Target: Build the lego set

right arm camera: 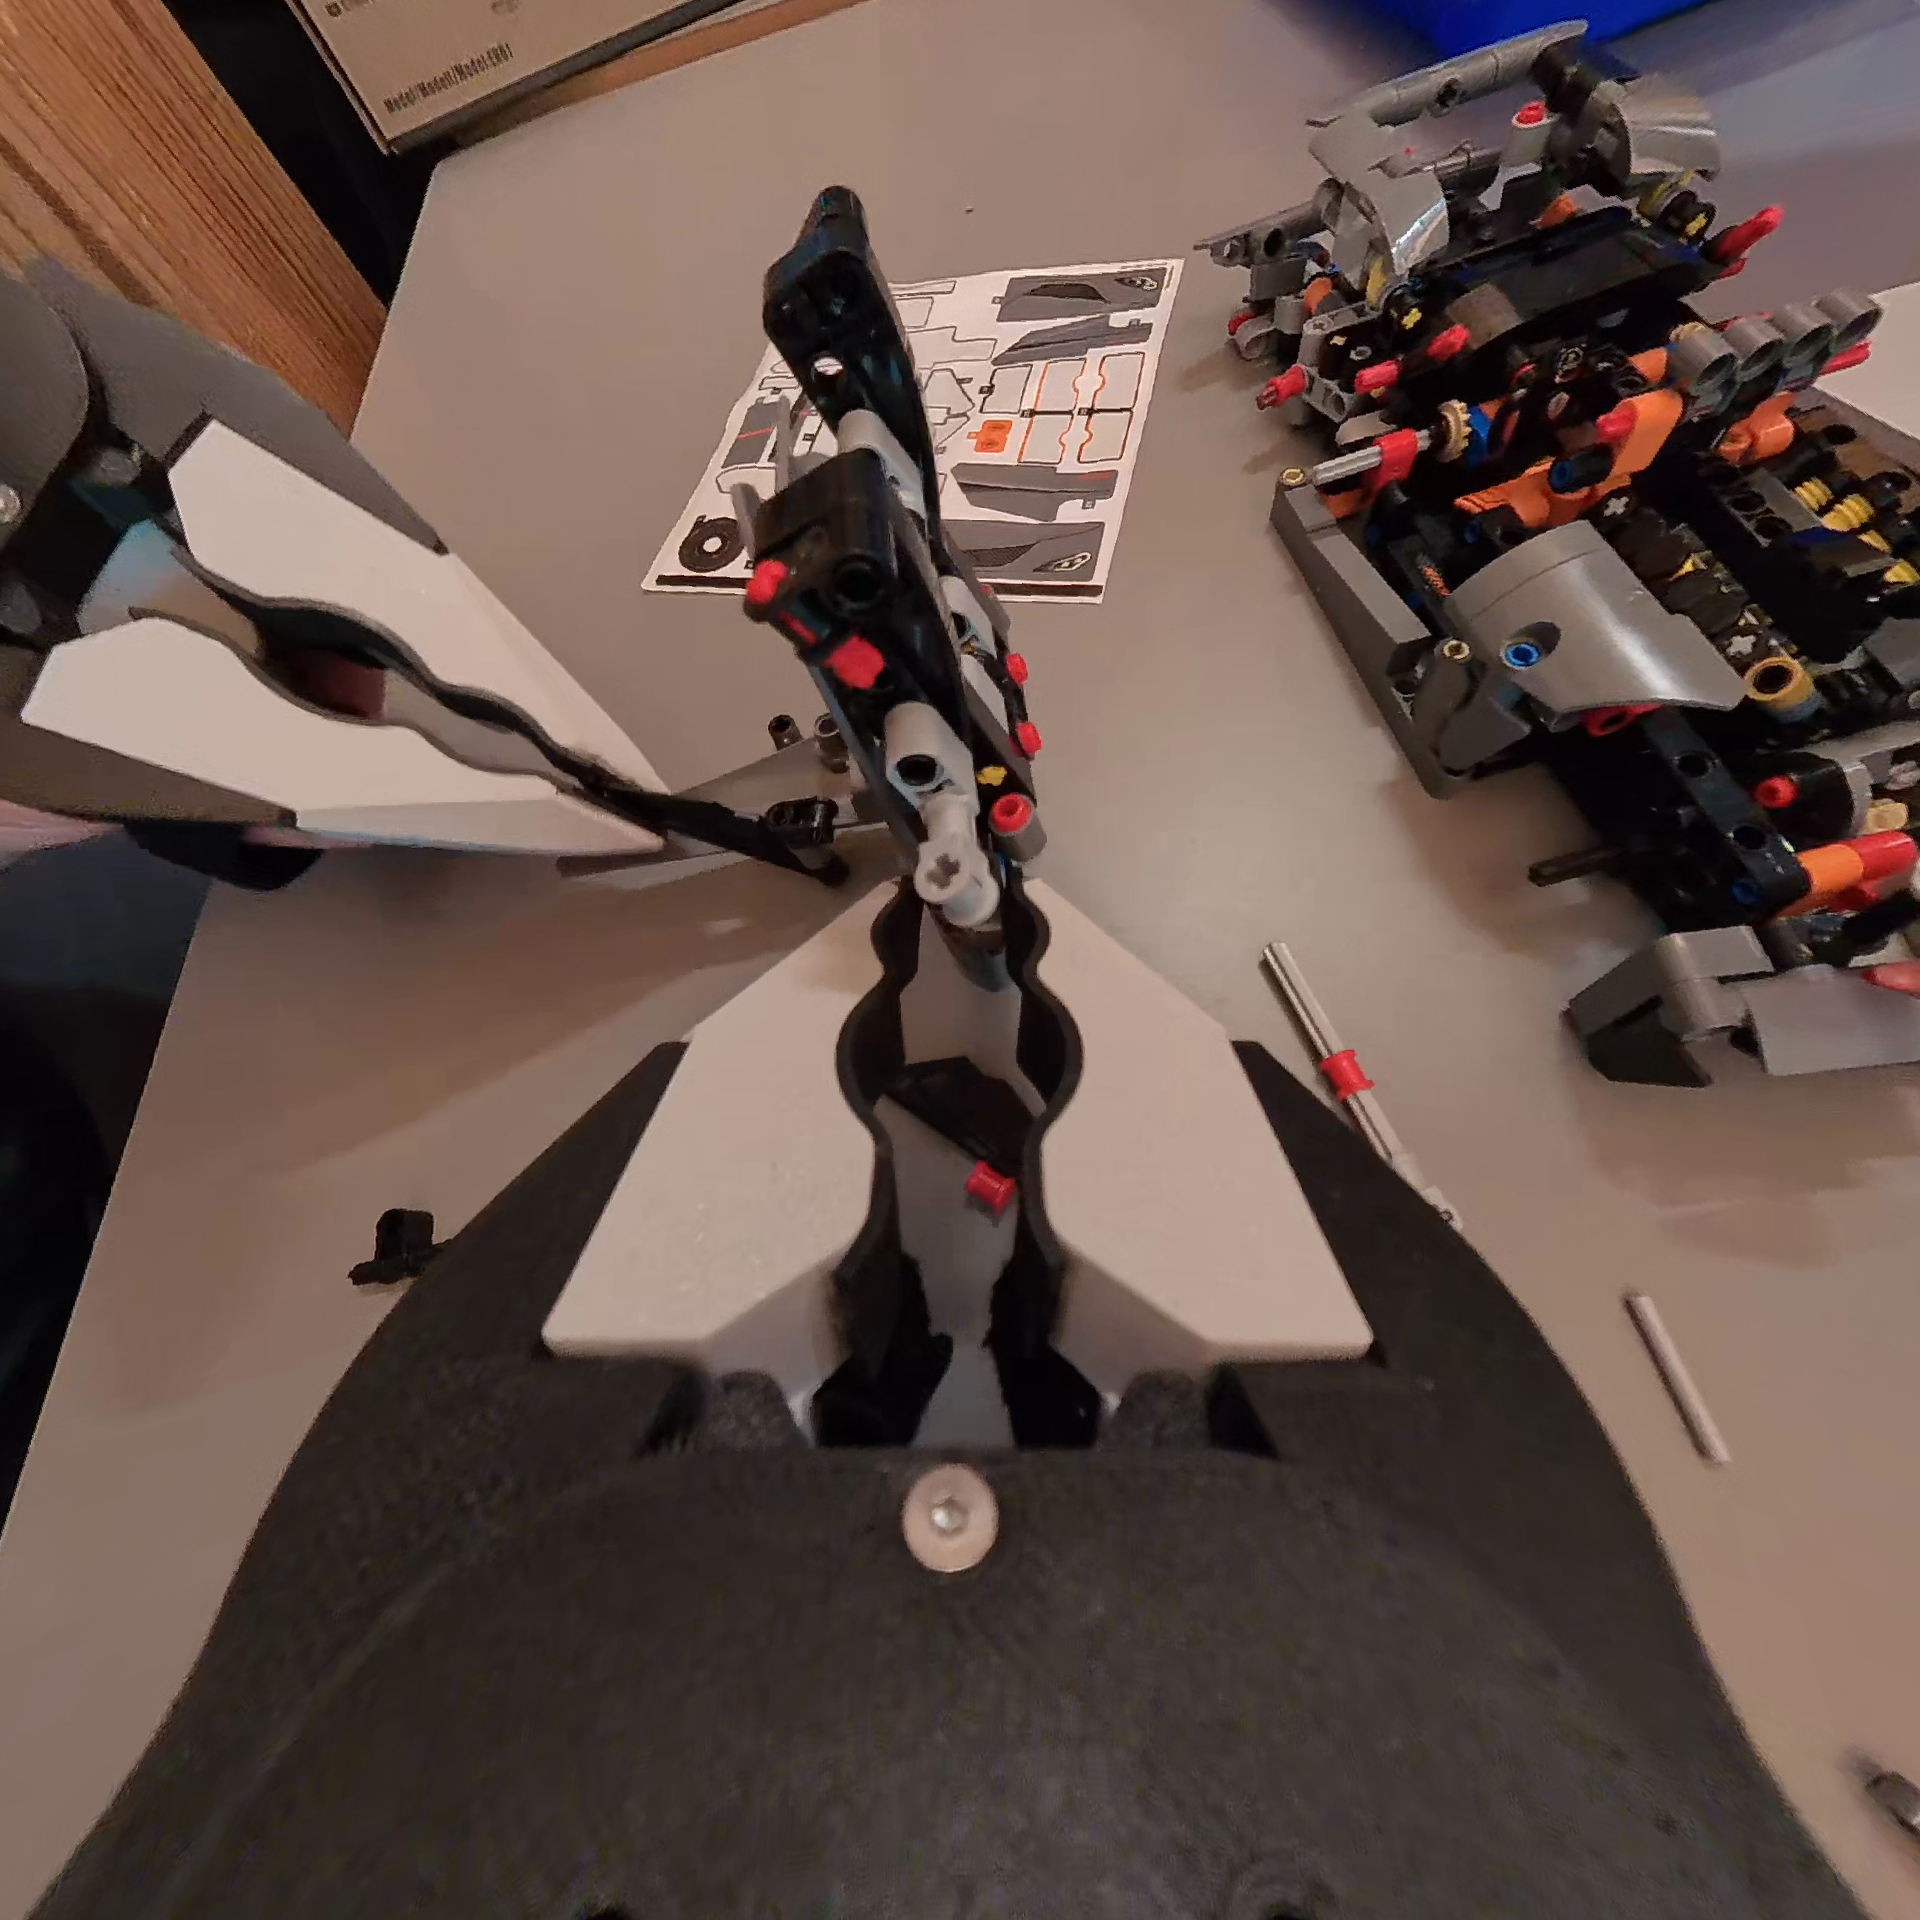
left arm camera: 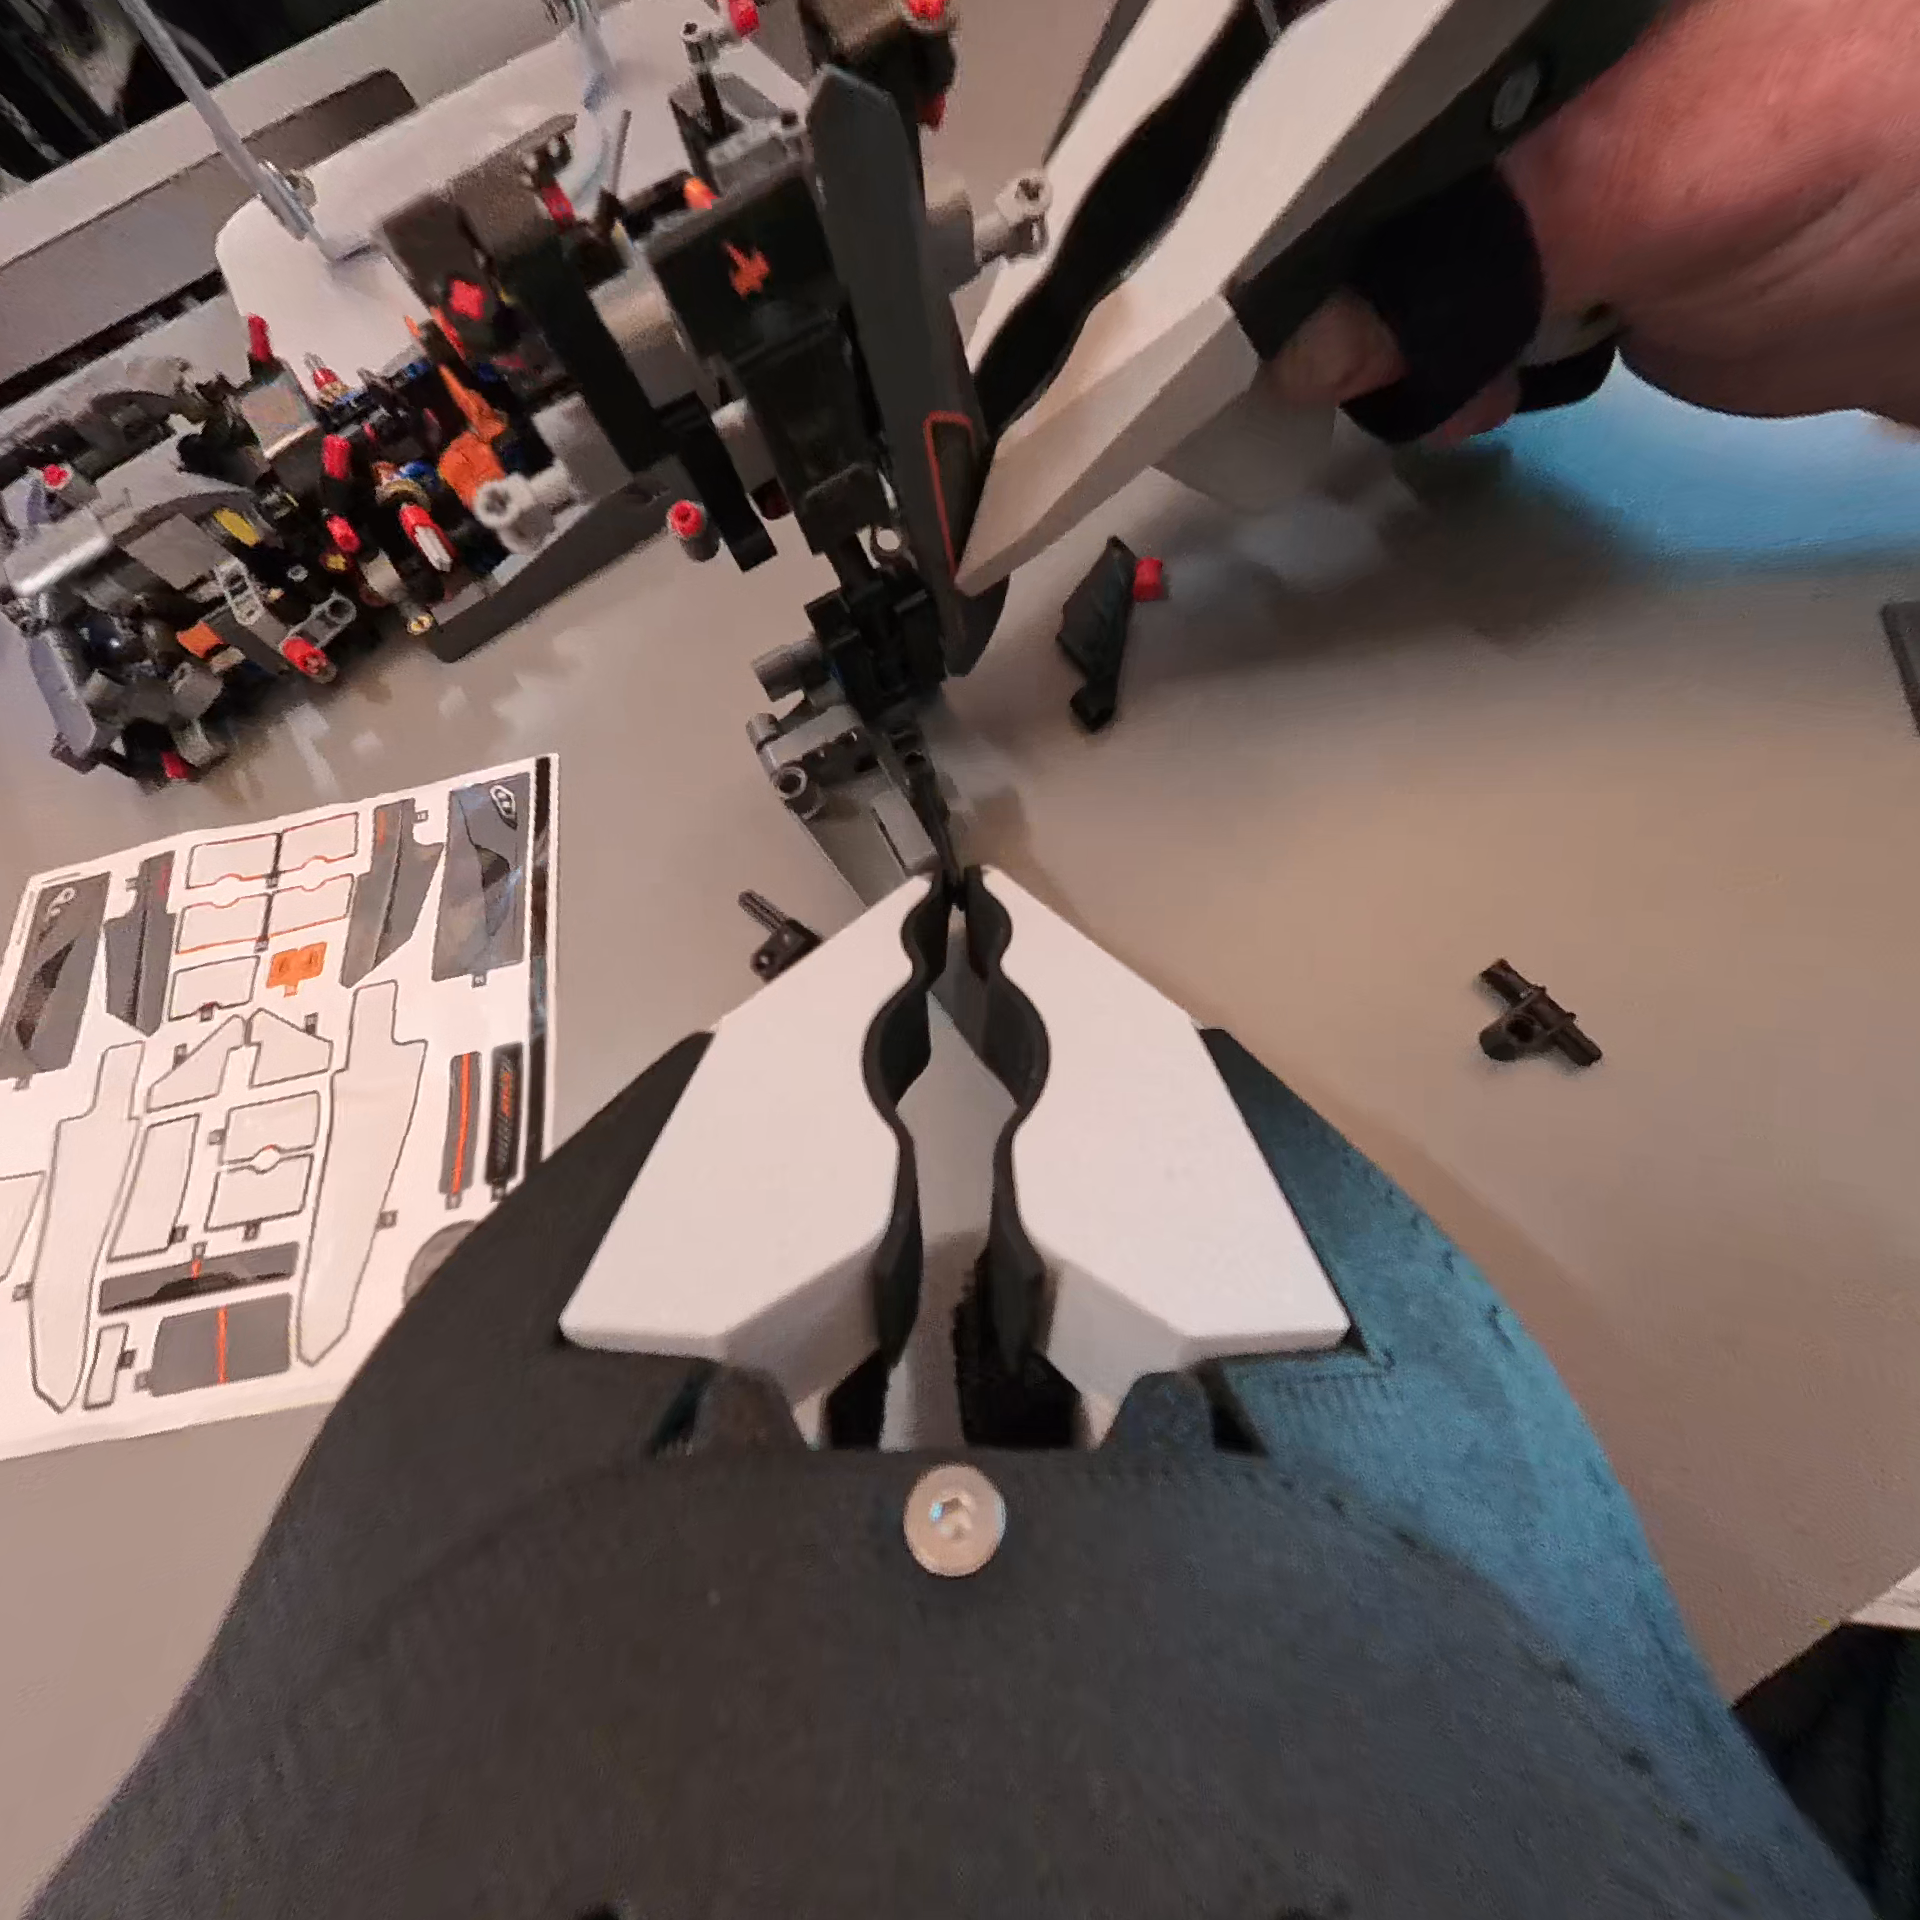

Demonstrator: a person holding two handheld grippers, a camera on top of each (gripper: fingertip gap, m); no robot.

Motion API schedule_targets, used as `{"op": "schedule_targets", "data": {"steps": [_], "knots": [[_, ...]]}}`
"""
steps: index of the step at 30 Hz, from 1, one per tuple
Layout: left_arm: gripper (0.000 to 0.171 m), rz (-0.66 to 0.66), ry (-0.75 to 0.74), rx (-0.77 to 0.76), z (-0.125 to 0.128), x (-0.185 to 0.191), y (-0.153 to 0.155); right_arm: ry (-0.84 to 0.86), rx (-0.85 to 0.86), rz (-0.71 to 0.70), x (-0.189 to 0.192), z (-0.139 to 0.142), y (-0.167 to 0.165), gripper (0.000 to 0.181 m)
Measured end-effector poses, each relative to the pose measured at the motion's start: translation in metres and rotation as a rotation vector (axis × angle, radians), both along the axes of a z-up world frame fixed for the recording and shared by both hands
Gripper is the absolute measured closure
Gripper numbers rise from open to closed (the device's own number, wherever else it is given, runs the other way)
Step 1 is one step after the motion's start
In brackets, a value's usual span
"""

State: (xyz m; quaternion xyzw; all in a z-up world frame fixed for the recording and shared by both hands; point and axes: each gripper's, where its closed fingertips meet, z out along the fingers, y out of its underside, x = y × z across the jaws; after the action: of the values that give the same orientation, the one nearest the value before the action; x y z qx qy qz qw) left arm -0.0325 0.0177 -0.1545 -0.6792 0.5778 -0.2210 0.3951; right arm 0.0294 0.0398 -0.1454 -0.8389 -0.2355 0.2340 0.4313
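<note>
A black and grey lego sub-assembly [right arm camera: 883,582] with red pins stands upright over the grey table [right arm camera: 1195,727]. My right gripper [right arm camera: 961,904] is shut on its lower end, around a light grey connector. In the left wrist view the sub-assembly [left arm camera: 894,416] shows a long black panel, and the right gripper [left arm camera: 971,566] comes in from the upper right in a hand. My left gripper [left arm camera: 951,888] is shut on a thin black axle piece [right arm camera: 774,826] that reaches the sub-assembly's base. The left gripper [right arm camera: 649,826] enters the right wrist view from the left.
The large car model [right arm camera: 1610,499] sits at the right, also at the left in the left wrist view [left arm camera: 312,499]. A sticker sheet [left arm camera: 260,1039] lies flat. Loose parts: a black connector [left arm camera: 1538,1029], a black panel with red pin [left arm camera: 1107,623], two grey axles [right arm camera: 1340,1060] [right arm camera: 1678,1377]. My hands' fingertips stand some 7 cm from each other.
</note>
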Motion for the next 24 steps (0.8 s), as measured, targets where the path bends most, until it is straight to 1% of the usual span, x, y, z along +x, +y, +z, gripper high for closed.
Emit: {"op": "schedule_targets", "data": {"steps": [4, 5, 7, 10, 12, 14, 16, 18, 24], "knots": [[0.17, -0.015, 0.047, 0.0, -0.009, -0.001, -0.005, -0.004, 0.001, -0.006, 0.001, 0.0, 0.0, 0.167], [0.169, -0.013, 0.035, -0.001, -0.008, -0.002, -0.005, -0.008, 0.004, -0.009, 0.002, 0.0, 0.0, 0.167], [0.16, -0.013, 0.002, -0.01, 0.0, -0.003, -0.006, -0.009, 0.004, -0.012, 0.003, 0.0, 0.001, 0.168], [0.155, -0.025, -0.018, 0.013, 0.012, 0.0, -0.008, -0.006, 0.002, -0.014, 0.004, 0.0, 0.001, 0.168], [0.158, -0.028, 0.01, 0.044, 0.013, 0.003, -0.004, -0.012, 0.004, -0.013, 0.004, 0.0, 0.001, 0.168], [0.167, -0.029, 0.04, 0.052, 0.009, 0.006, -0.002, -0.017, 0.005, -0.018, 0.004, 0.0, 0.001, 0.168], [0.168, -0.029, 0.067, 0.048, 0.004, 0.008, -0.002, -0.022, 0.006, -0.026, 0.007, 0.0, 0.002, 0.168], [0.17, -0.018, 0.089, 0.088, 0.001, 0.007, 0.0, -0.01, -0.002, -0.029, 0.009, 0.0, 0.002, 0.167], [0.17, -0.003, 0.123, 0.07, -0.009, 0.003, 0.0, -0.002, -0.006, -0.031, 0.008, 0.0, 0.002, 0.167]]}}
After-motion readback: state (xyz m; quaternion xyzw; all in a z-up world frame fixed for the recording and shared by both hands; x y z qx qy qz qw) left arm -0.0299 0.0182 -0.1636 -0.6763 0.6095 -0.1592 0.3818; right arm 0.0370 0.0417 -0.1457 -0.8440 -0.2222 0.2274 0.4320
